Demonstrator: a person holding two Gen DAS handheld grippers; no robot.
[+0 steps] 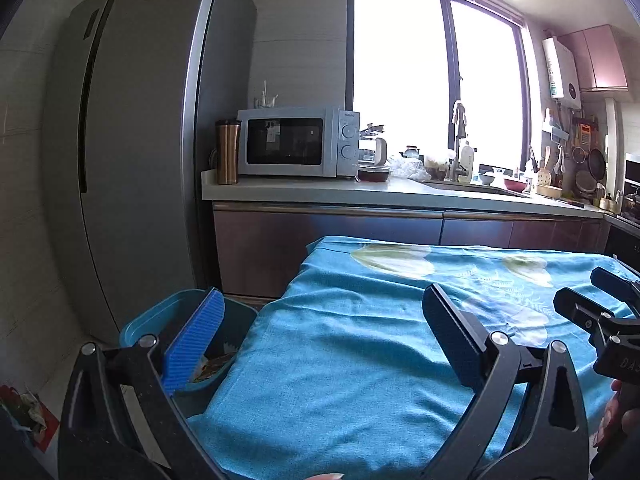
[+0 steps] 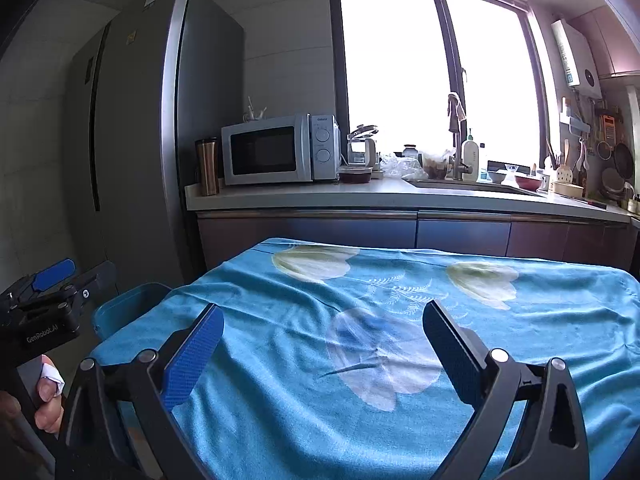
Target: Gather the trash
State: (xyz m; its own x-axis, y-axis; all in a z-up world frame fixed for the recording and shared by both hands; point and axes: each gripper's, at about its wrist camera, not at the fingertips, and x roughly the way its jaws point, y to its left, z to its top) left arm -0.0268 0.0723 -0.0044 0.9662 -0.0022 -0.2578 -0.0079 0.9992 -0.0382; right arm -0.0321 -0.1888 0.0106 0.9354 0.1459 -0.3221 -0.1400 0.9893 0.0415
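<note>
Both jaws wide apart, empty, blue bin (image 1: pixel 224 360) behind left pad (image 1: pixel 192 344).

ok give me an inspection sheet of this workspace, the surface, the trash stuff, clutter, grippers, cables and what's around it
Surface: table under a blue floral cloth, wrinkled; no trash seen on it.
Job's things: blue bin beside the table's left edge, scraps inside.
Clutter: nothing seen on the cloth.
Grippers: left gripper open and empty, one finger over the bin; right gripper open and empty above the cloth.
Cables: nothing seen.
Surroundings: fridge, microwave, travel mug, crowded counter with sink under a bright window.
</note>
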